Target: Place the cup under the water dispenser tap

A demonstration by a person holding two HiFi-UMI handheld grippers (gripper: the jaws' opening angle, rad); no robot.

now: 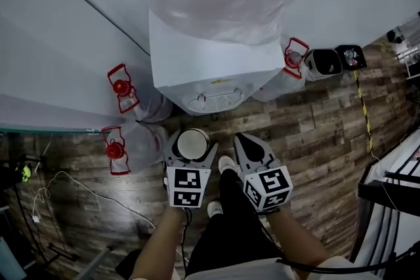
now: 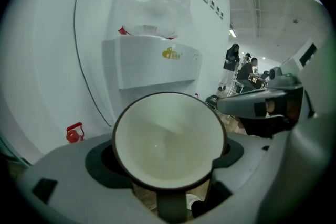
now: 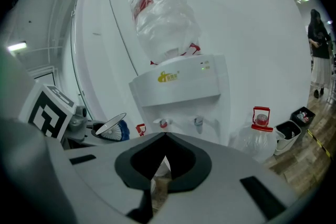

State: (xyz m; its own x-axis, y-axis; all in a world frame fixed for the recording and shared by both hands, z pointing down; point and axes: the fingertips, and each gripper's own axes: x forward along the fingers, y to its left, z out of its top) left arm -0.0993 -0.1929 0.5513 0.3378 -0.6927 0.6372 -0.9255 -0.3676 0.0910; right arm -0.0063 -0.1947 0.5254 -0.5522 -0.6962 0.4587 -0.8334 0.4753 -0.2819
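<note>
A plain white wall (image 1: pixel 59 49) rises ahead of the left gripper (image 1: pixel 191 141) and right gripper (image 1: pixel 244 140), with dark wood-plank floor (image 1: pixel 315 121) beneath them. Two clear jugs (image 1: pixel 141 144) with red handles stand just left of the left gripper. Ahead and right of the right gripper sit a third jug (image 1: pixel 295 57), a white bin (image 1: pixel 323 63) and a black bin (image 1: pixel 350 56). Yellow-black tape (image 1: pixel 362 108) crosses the floor farther right.

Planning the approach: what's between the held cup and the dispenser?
Nothing in the way. Head view shows only bare wood floor between the cup and the water dispenser; right gripper view shows its taps unobstructed.
</note>
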